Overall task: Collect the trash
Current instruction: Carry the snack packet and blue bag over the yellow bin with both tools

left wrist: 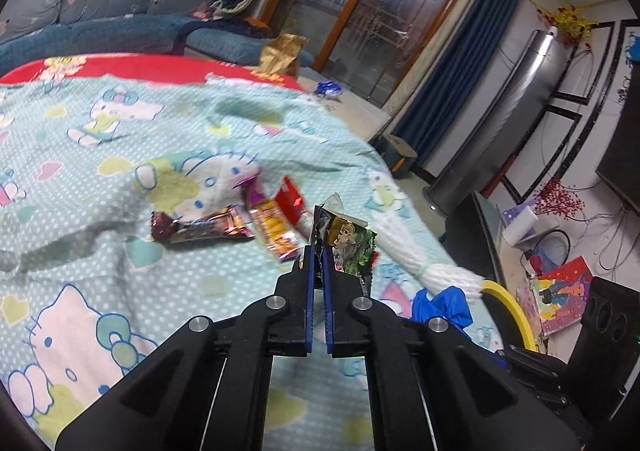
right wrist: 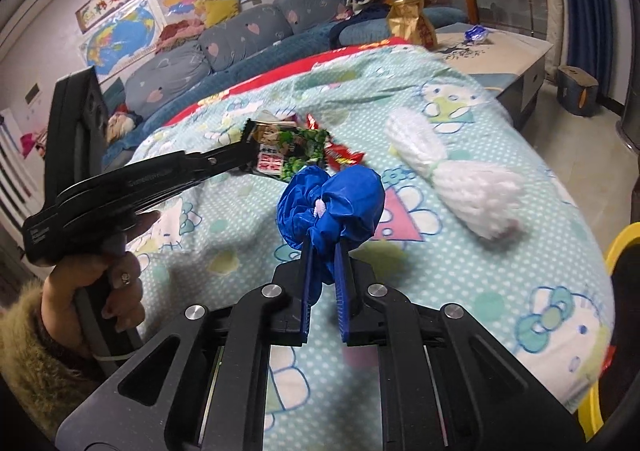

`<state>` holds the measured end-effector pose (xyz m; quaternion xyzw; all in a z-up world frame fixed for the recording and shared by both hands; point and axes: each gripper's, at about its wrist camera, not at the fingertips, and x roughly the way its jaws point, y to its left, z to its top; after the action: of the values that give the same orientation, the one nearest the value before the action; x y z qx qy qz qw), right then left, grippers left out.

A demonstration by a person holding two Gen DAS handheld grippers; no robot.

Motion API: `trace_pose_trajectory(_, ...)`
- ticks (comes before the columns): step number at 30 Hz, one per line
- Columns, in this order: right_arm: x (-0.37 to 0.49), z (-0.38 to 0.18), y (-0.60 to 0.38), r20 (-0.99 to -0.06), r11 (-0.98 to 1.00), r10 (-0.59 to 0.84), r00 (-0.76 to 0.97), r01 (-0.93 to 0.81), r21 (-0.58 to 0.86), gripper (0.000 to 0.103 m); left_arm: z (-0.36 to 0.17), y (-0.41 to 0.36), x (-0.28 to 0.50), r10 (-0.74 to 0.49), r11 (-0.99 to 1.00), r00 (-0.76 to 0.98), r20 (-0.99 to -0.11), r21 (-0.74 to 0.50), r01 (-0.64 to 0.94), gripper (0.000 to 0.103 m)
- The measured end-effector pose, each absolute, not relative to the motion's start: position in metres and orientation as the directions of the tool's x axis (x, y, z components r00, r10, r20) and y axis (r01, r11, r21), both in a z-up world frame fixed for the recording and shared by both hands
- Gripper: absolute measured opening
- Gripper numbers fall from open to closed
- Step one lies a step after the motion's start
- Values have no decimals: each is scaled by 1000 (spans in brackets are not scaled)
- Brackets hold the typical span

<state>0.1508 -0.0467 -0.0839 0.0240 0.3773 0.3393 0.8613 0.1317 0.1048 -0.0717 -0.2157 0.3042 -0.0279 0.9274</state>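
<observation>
My left gripper (left wrist: 319, 251) is shut on a green and black snack wrapper (left wrist: 347, 241), lifted a little off the cartoon-cat bedsheet (left wrist: 100, 155); the same wrapper (right wrist: 290, 155) shows at the left gripper's tip in the right wrist view. My right gripper (right wrist: 323, 247) is shut on a crumpled blue plastic bag (right wrist: 332, 199), also visible as the blue bag (left wrist: 440, 307) low right in the left wrist view. Still lying on the sheet are a dark red wrapper (left wrist: 200, 229), an orange snack packet (left wrist: 272, 227) and a red wrapper (left wrist: 290, 201).
A white yarn bundle (right wrist: 456, 175) lies on the sheet to the right of the blue bag. A yellow hoop-like rim (left wrist: 510, 307) sits beside the bed at lower right. A gold bag (right wrist: 410, 21) and a blue wrapper (right wrist: 476, 33) rest on the low cabinet beyond. A sofa lines the far wall.
</observation>
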Motion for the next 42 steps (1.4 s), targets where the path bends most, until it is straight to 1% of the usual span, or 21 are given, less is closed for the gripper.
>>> trace_pose_trajectory(6, 148, -71, -70, -607, 791, 589, 533, -535, 297, 7, -50, 86, 126, -220, 910, 828, -515, -414, -15, 4)
trace_pose_trajectory(12, 149, -63, -93, -588, 814, 567, 577, -501, 293, 7, -39, 67, 125, -247, 916, 832, -496, -399, 35, 4)
trace_pose_trajectory(42, 147, -48, -193, -564, 907, 421, 710, -328, 265, 7, -21, -23, 130, -384, 913, 787, -482, -327, 245, 4)
